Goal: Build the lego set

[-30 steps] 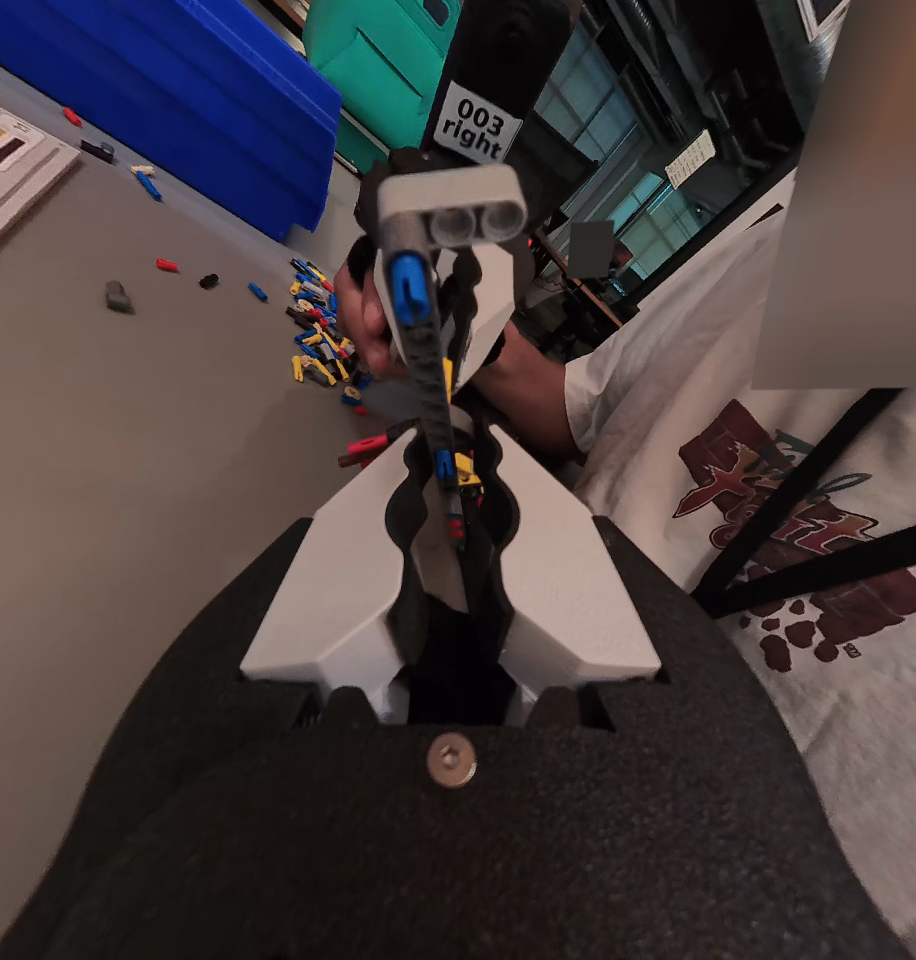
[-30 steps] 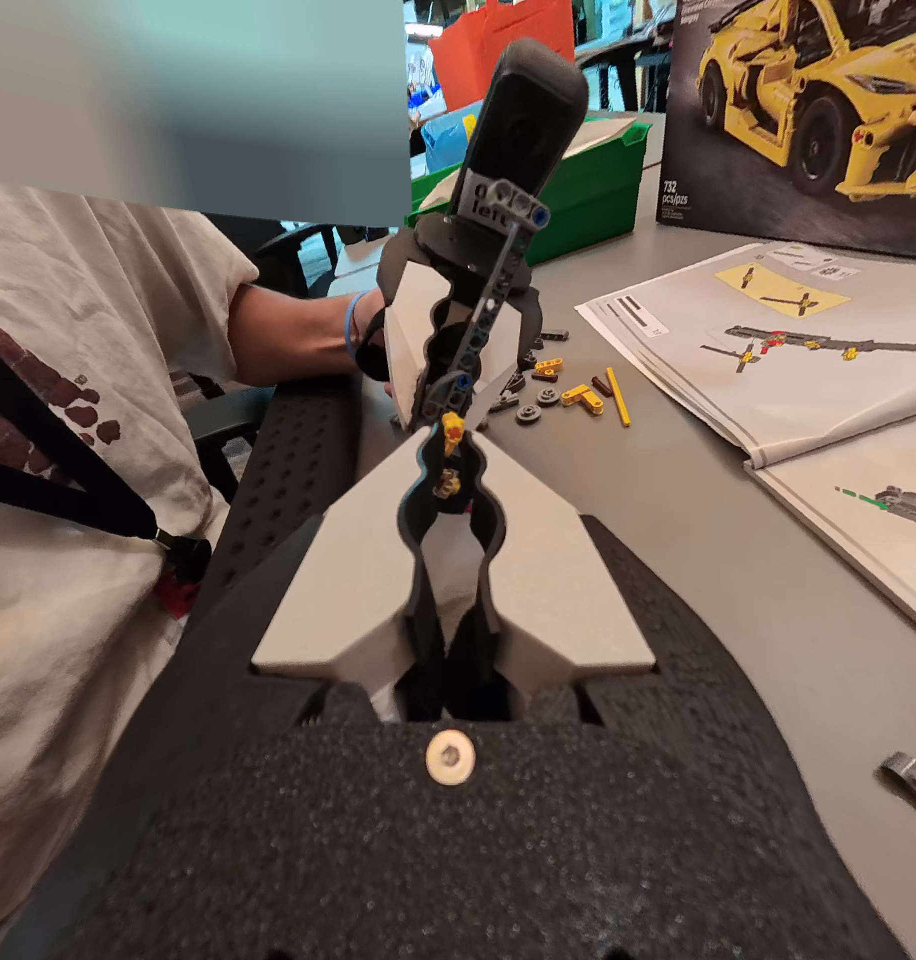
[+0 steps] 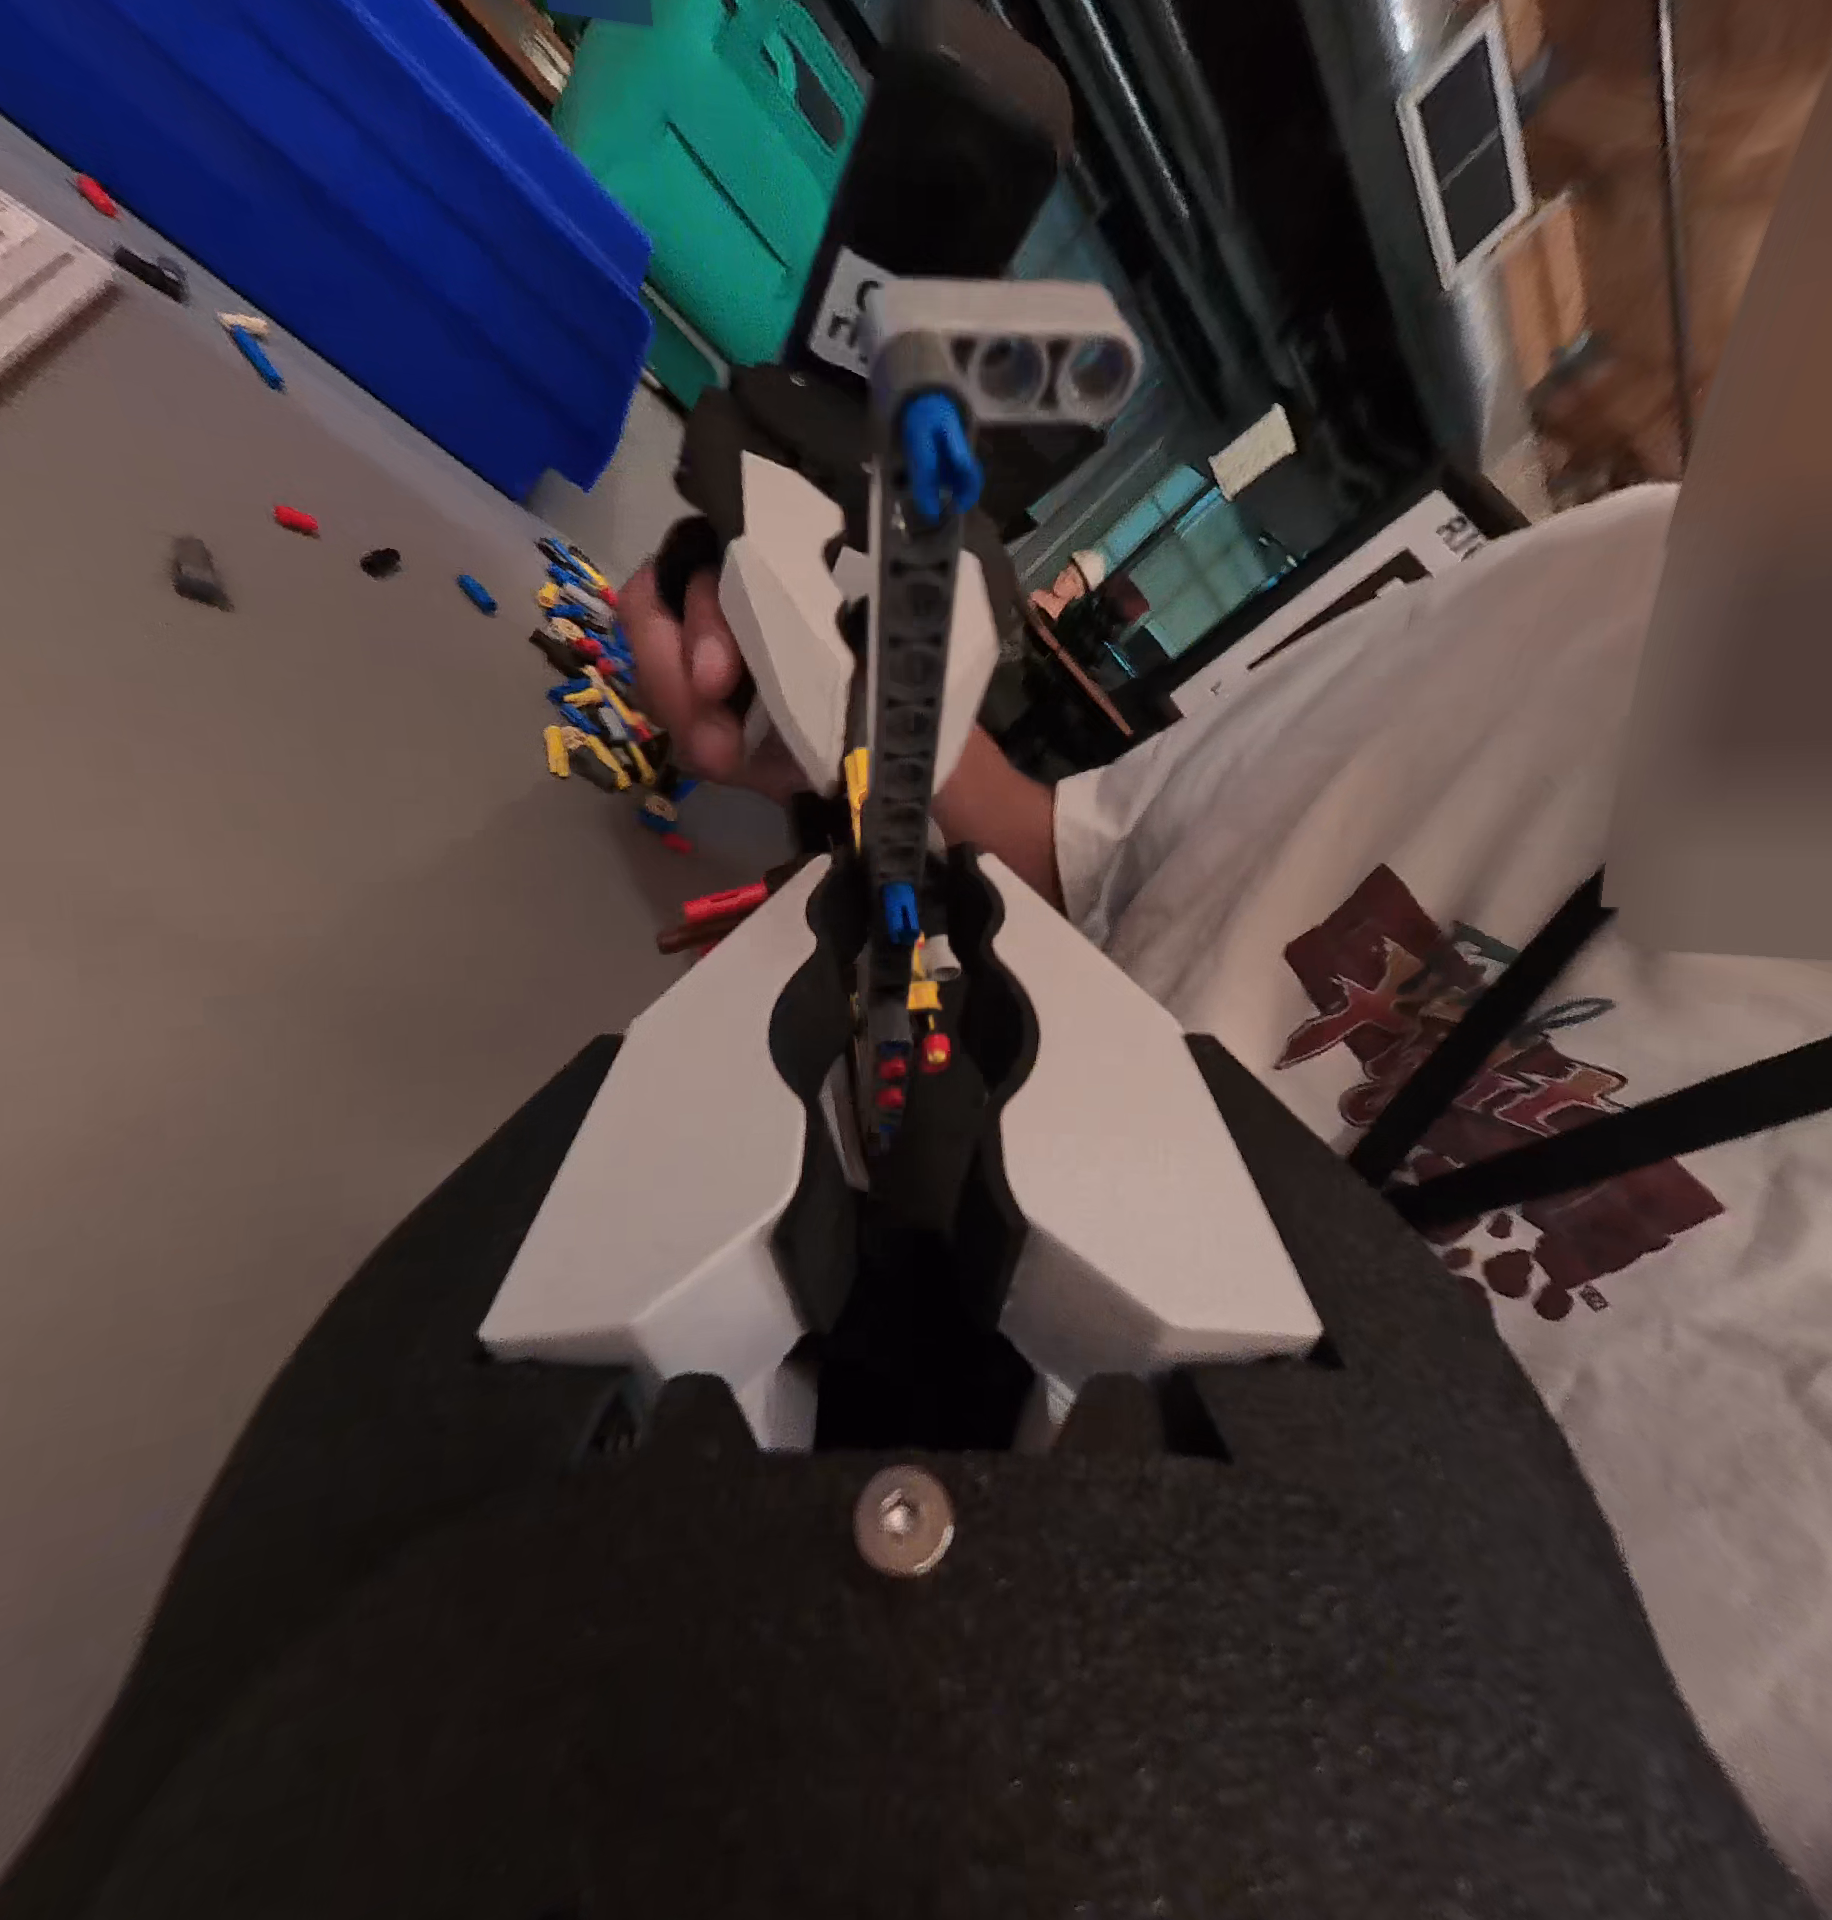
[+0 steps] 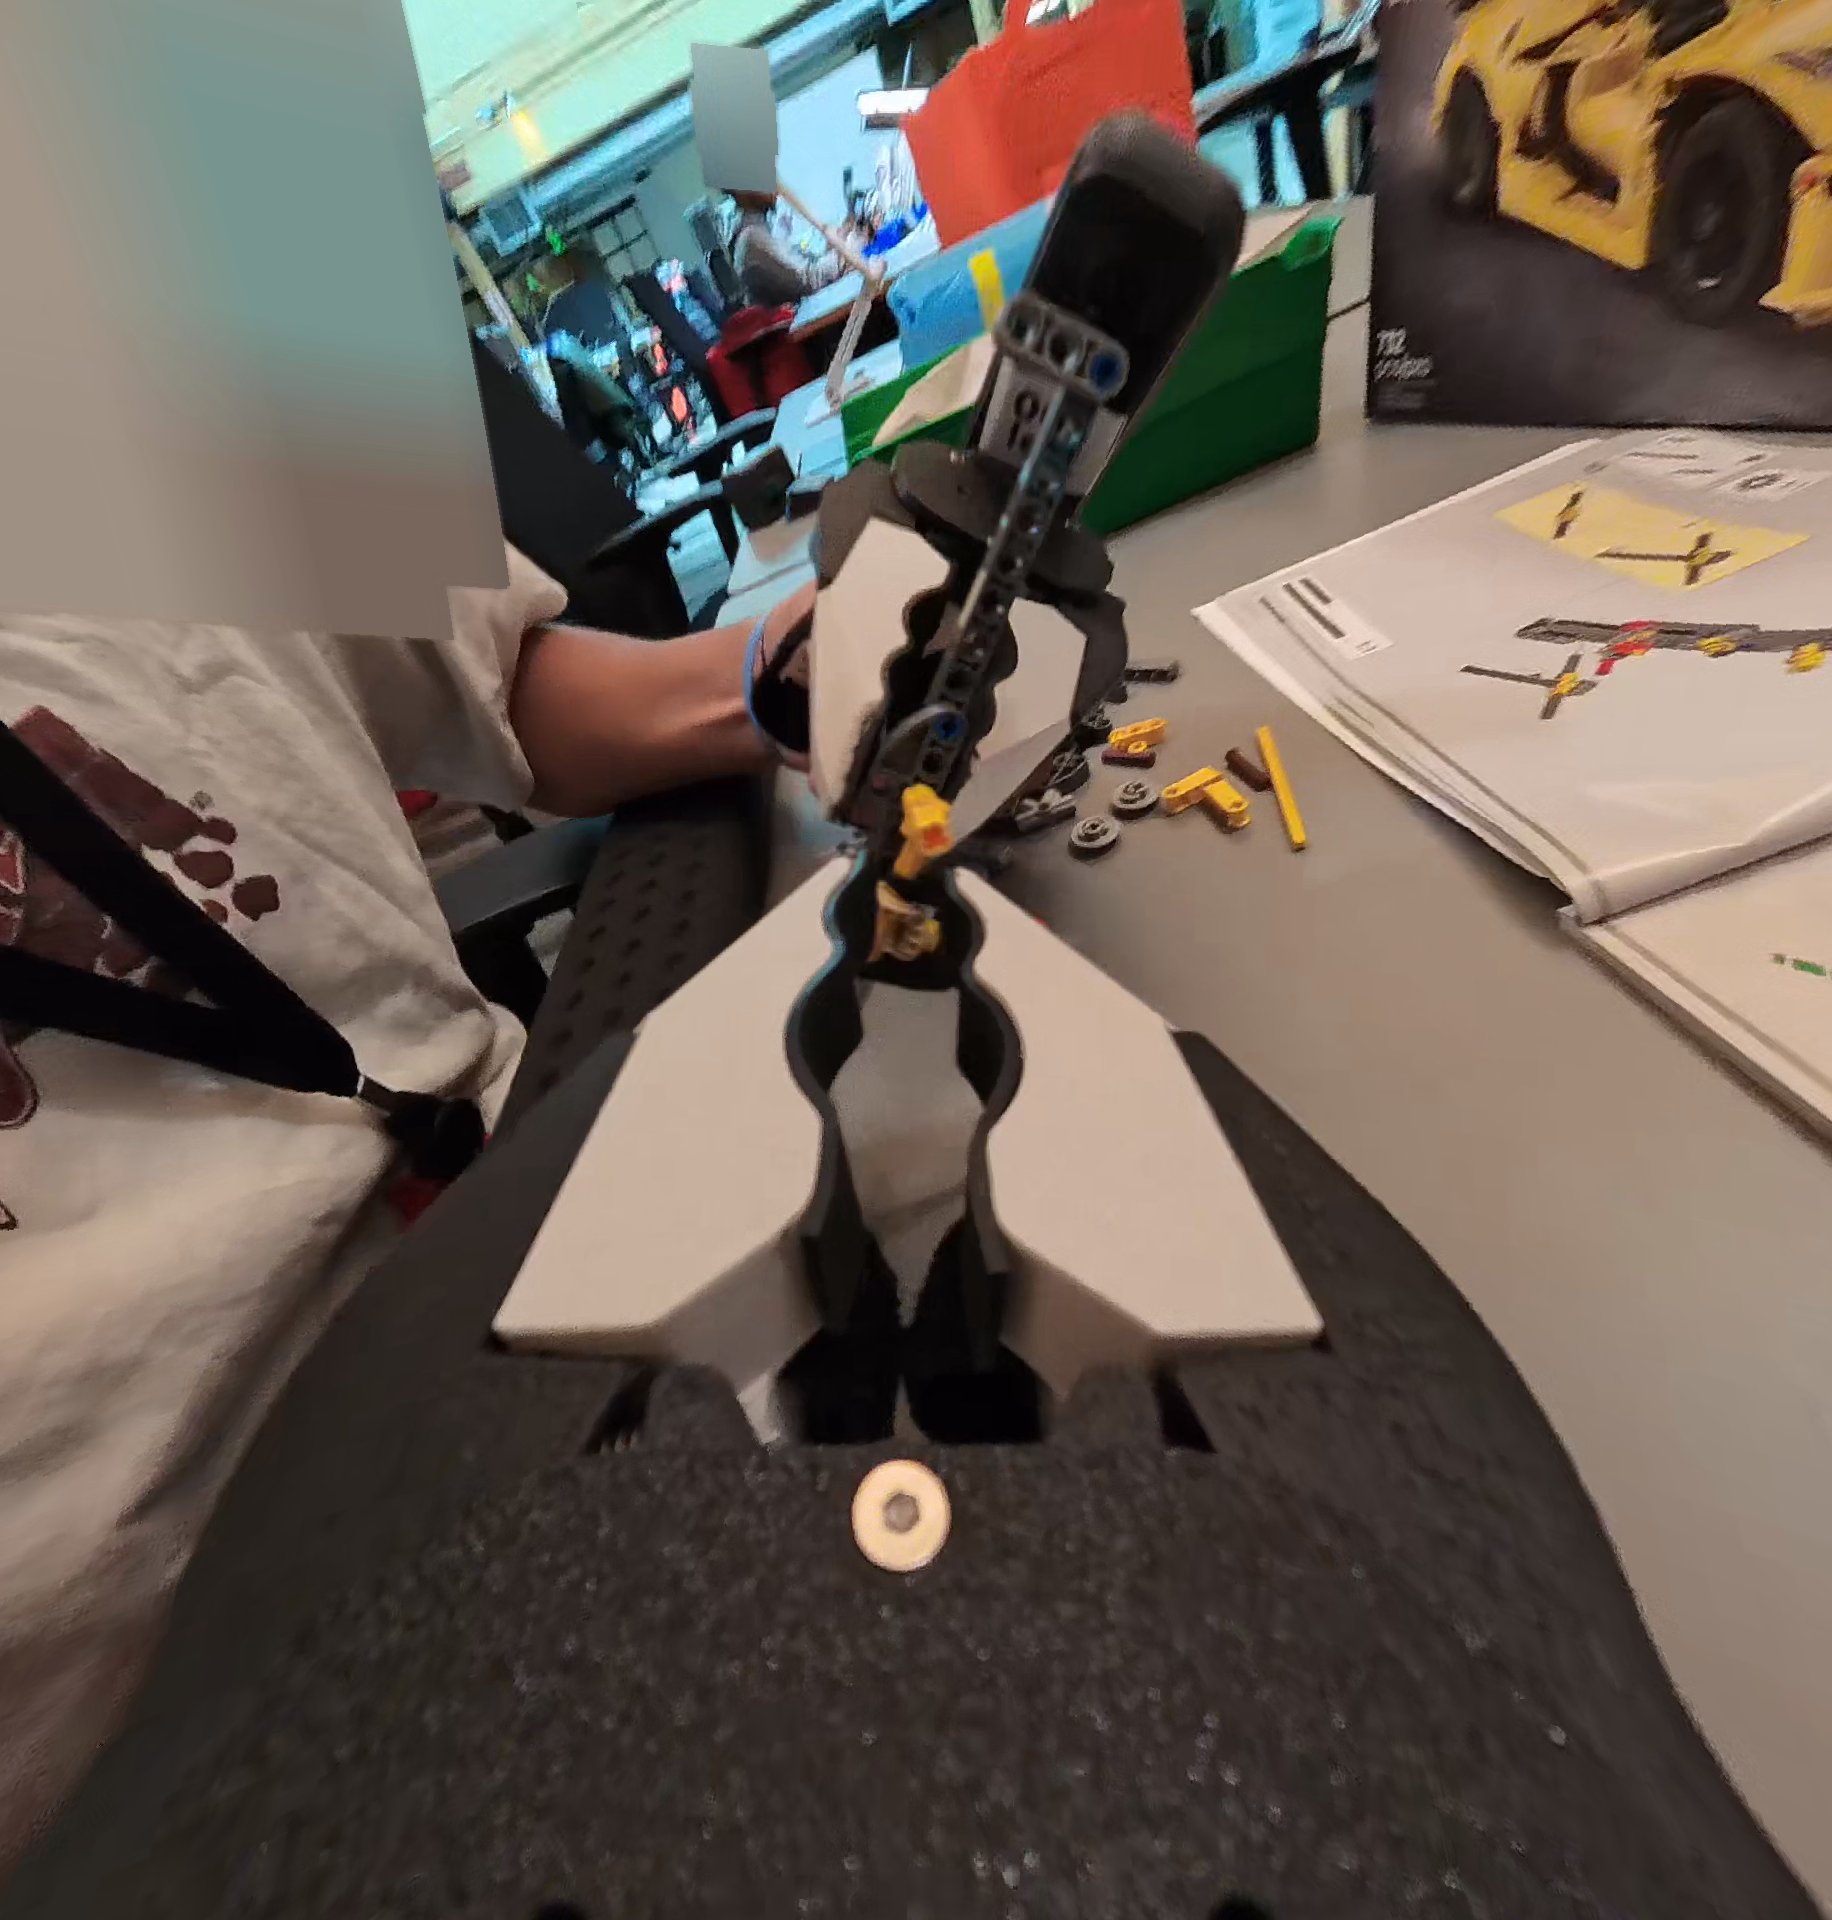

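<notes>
The jaws of the left gripper (image 3: pixel 896 1029) are clamping the lower end of a dark beam (image 3: pixel 912 665); those of the right gripper (image 4: pixel 907 914) are pinching a yellow piece (image 4: pixel 904 928) at the beam's foot. The beam is rising above the worktop (image 4: pixel 1411 1039), a grey connector (image 3: pixel 1005 348) capping its top. Beyond the beam, the opposite gripper is blocking each view. Left of the beam, loose pins (image 3: pixel 590 675) are lying before a blue bin (image 3: pixel 351 208); right of it, a manual (image 4: pixel 1577 644) is lying open below the box (image 4: pixel 1618 208).
</notes>
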Demonstrator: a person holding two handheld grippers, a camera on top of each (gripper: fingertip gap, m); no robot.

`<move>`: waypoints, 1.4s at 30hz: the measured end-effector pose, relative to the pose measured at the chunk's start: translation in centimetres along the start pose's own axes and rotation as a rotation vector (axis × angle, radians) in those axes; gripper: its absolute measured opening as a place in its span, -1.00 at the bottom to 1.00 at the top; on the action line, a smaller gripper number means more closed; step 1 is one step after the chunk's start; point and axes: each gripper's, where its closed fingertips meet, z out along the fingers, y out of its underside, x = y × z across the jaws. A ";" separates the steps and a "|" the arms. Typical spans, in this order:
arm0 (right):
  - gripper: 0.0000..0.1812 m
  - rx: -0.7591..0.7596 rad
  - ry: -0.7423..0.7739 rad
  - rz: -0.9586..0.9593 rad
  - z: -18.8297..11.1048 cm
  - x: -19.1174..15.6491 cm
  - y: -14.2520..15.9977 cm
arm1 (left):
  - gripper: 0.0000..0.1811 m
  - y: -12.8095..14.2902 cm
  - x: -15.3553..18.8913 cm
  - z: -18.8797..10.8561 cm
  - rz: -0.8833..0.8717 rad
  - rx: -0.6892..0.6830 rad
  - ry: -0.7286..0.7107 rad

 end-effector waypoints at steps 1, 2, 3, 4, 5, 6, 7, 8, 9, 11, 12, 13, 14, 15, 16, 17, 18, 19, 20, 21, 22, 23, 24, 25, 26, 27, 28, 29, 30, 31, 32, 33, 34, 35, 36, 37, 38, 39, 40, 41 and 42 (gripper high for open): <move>-0.83 0.021 -0.002 0.027 -0.2 0.0 -0.3 | -0.85 -0.1 -0.4 -0.2 -0.005 0.013 -0.018; -0.77 0.027 0.000 0.056 -0.2 0.2 -0.3 | -0.84 -0.2 -0.6 -0.3 -0.015 0.021 -0.023; -0.74 0.003 0.008 0.068 0.1 0.3 0.2 | -0.85 -0.3 -0.6 -0.3 -0.032 0.035 -0.015; -0.71 -0.035 0.034 0.062 0.5 0.7 0.9 | -0.85 -0.6 -0.7 -0.3 -0.051 0.053 -0.005; -0.67 -0.053 0.057 0.046 0.9 0.9 1.1 | -0.85 -0.9 -0.8 -0.4 -0.072 0.072 0.000; -0.63 -0.054 0.069 0.030 1.2 0.9 1.1 | -0.84 -1.1 -1.1 -0.5 -0.097 0.094 -0.004; -0.63 -0.056 0.094 0.010 1.4 1.1 1.0 | -0.83 -1.4 -1.4 -0.7 -0.123 0.117 -0.001; -0.68 -0.055 0.126 0.001 1.5 1.4 0.9 | -0.82 -1.6 -1.5 -0.9 -0.148 0.136 0.010; -0.75 -0.052 0.148 0.015 1.6 1.8 0.8 | -0.81 -1.7 -1.5 -0.9 -0.163 0.146 0.019; -0.88 -0.066 0.155 0.077 1.8 2.3 1.1 | -0.78 -1.7 -1.6 -0.9 -0.168 0.146 0.024; -0.89 -0.073 0.157 0.105 1.9 2.5 1.2 | -0.78 -1.7 -1.7 -0.9 -0.166 0.146 0.012; -0.89 -0.082 0.160 0.112 1.9 2.5 1.4 | -0.84 -1.6 -1.9 -0.9 -0.165 0.144 -0.001; -0.89 -0.084 0.178 0.095 1.9 2.6 1.4 | -0.84 -1.6 -2.0 -0.9 -0.165 0.149 -0.012; -0.89 -0.084 0.201 0.073 1.8 2.7 1.4 | -0.84 -1.6 -2.1 -0.9 -0.165 0.155 -0.023; -0.89 -0.087 0.223 0.057 1.8 2.8 1.4 | -0.85 -1.7 -2.3 -1.0 -0.163 0.158 -0.039; -0.89 -0.091 0.247 0.047 1.7 3.0 1.4 | -0.85 -1.7 -2.5 -1.0 -0.158 0.157 -0.061; -0.89 -0.106 0.271 0.033 1.7 3.2 1.6 | -0.84 -1.6 -2.8 -1.0 -0.156 0.153 -0.088; -0.89 -0.127 0.303 -0.003 1.7 3.4 1.7 | -0.85 -1.5 -3.1 -1.1 -0.158 0.154 -0.107; -0.90 -0.152 0.331 -0.040 1.7 3.5 1.9 | -0.84 -1.4 -3.2 -1.0 -0.161 0.155 -0.114; -0.90 -0.194 0.344 -0.062 1.8 3.6 2.3 | -0.84 -1.2 -3.3 -0.9 -0.167 0.143 -0.124; -0.90 -0.221 0.366 -0.088 1.9 3.8 2.6 | -0.85 -1.1 -3.6 -0.8 -0.170 0.137 -0.139; -0.90 -0.240 0.381 -0.104 1.9 4.0 2.8 | -0.85 -0.9 -3.6 -0.8 -0.172 0.128 -0.144; -0.90 -0.249 0.387 -0.115 1.9 4.0 2.8 | -0.85 -0.9 -3.7 -0.8 -0.176 0.126 -0.146; -0.90 -0.241 0.411 -0.135 1.9 4.1 2.6 | -0.85 -1.0 -3.7 -0.9 -0.180 0.133 -0.154; -0.90 -0.252 0.433 -0.153 1.8 4.2 2.6 | -0.85 -0.9 -3.9 -1.0 -0.180 0.128 -0.166; -0.90 -0.277 0.448 -0.174 1.9 4.3 2.9 | -0.85 -0.7 -4.0 -0.9 -0.177 0.114 -0.179; -0.90 -0.299 0.473 -0.199 2.0 4.5 3.2 | -0.85 -0.6 -4.2 -0.9 -0.176 0.109 -0.196; -0.90 -0.314 0.488 -0.214 1.9 4.5 3.3 | -0.85 -0.4 -4.3 -0.9 -0.183 0.107 -0.200; -0.90 -0.321 0.496 -0.229 1.9 4.5 3.3 | -0.85 -0.4 -4.3 -0.9 -0.197 0.105 -0.191; -0.90 -0.321 0.506 -0.234 1.9 4.5 3.3 | -0.85 -0.3 -4.3 -0.8 -0.199 0.102 -0.193; -0.90 -0.332 0.505 -0.207 1.9 4.6 3.5 | -0.85 -0.2 -4.4 -0.8 -0.188 0.091 -0.207; -0.90 -0.339 0.497 -0.188 2.0 4.6 3.7 | -0.85 0.0 -4.5 -0.8 -0.178 0.080 -0.215; -0.90 -0.336 0.493 -0.191 2.0 4.5 3.6 | -0.85 0.0 -4.4 -0.8 -0.177 0.073 -0.210; -0.90 -0.340 0.495 -0.196 2.0 4.5 3.7 | -0.85 0.1 -4.4 -0.8 -0.179 0.066 -0.206; -0.90 -0.344 0.503 -0.207 2.0 4.5 3.6 | -0.85 0.1 -4.4 -0.9 -0.179 0.062 -0.210; -0.90 -0.344 0.507 -0.224 2.0 4.5 3.6 | -0.85 0.1 -4.4 -0.9 -0.179 0.059 -0.209; -0.90 -0.339 0.501 -0.240 2.1 4.4 3.5 | -0.85 0.1 -4.3 -0.9 -0.183 0.056 -0.201; -0.90 -0.330 0.492 -0.246 2.1 4.3 3.4 | -0.85 0.1 -4.2 -0.9 -0.190 0.054 -0.192; -0.90 -0.319 0.472 -0.236 2.0 4.2 3.4 | -0.85 0.1 -4.1 -0.9 -0.195 0.049 -0.183; -0.89 -0.304 0.446 -0.219 2.0 4.0 3.5 | -0.85 0.2 -4.1 -0.8 -0.198 0.045 -0.176; -0.89 -0.285 0.425 -0.202 1.9 3.8 3.4 | -0.85 0.2 -4.0 -0.8 -0.196 0.040 -0.172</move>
